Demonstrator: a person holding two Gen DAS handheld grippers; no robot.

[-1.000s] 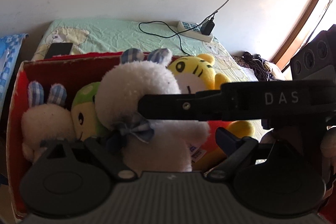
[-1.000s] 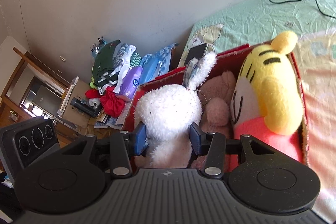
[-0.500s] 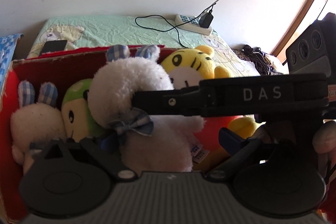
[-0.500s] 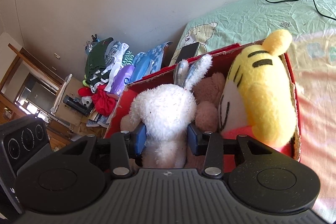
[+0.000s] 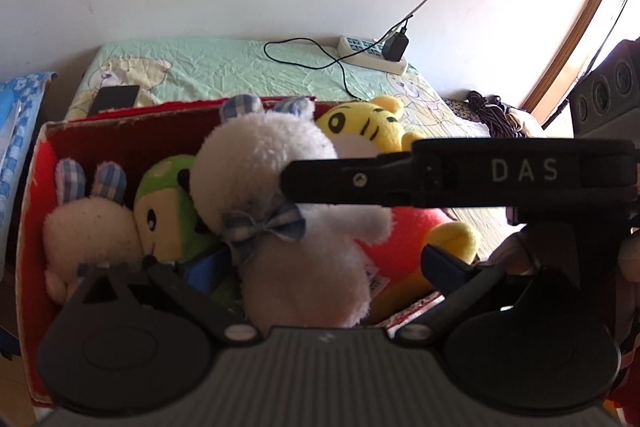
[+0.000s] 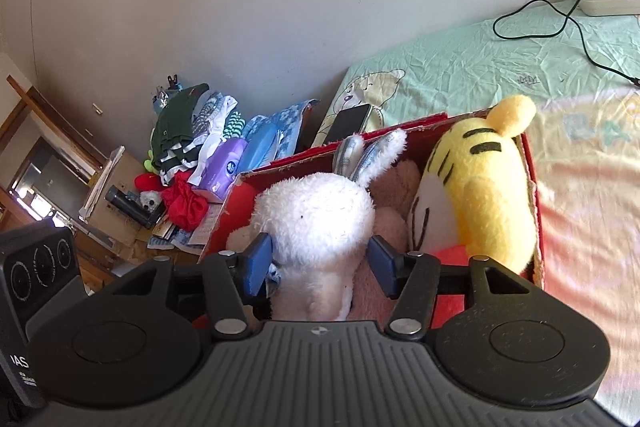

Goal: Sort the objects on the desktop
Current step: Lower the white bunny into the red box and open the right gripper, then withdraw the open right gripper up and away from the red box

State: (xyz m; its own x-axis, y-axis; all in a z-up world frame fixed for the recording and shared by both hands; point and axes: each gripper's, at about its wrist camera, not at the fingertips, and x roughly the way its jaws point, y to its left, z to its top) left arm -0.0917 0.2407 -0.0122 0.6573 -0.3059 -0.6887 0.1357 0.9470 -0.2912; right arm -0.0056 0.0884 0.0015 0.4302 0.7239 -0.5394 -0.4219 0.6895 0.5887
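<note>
A red cardboard box [image 5: 120,135] [image 6: 236,203] stands on the bed, packed with plush toys. A big white rabbit [image 5: 280,187] [image 6: 316,215] with a blue checked bow sits in its middle. My right gripper [image 6: 320,265] is open, its blue pads standing loosely on either side of the rabbit's neck. Its black finger [image 5: 360,181] crosses the left wrist view. My left gripper [image 5: 324,263] is open wide around the rabbit's lower body. A small white rabbit [image 5: 88,227] and a green toy [image 5: 164,203] lie on the left, a yellow tiger [image 5: 360,123] [image 6: 480,187] on the right.
A dark phone [image 5: 114,99] [image 6: 348,123] lies on the green sheet behind the box. A power strip [image 5: 372,55] with a plugged charger and black cable sits near the wall. Beside the bed are piled clothes [image 6: 192,131] and a purple tissue pack [image 6: 224,169].
The right gripper's pads have spread apart and no longer squeeze the white rabbit, which has sunk lower into the box. The left gripper has stayed open and drawn a little closer.
</note>
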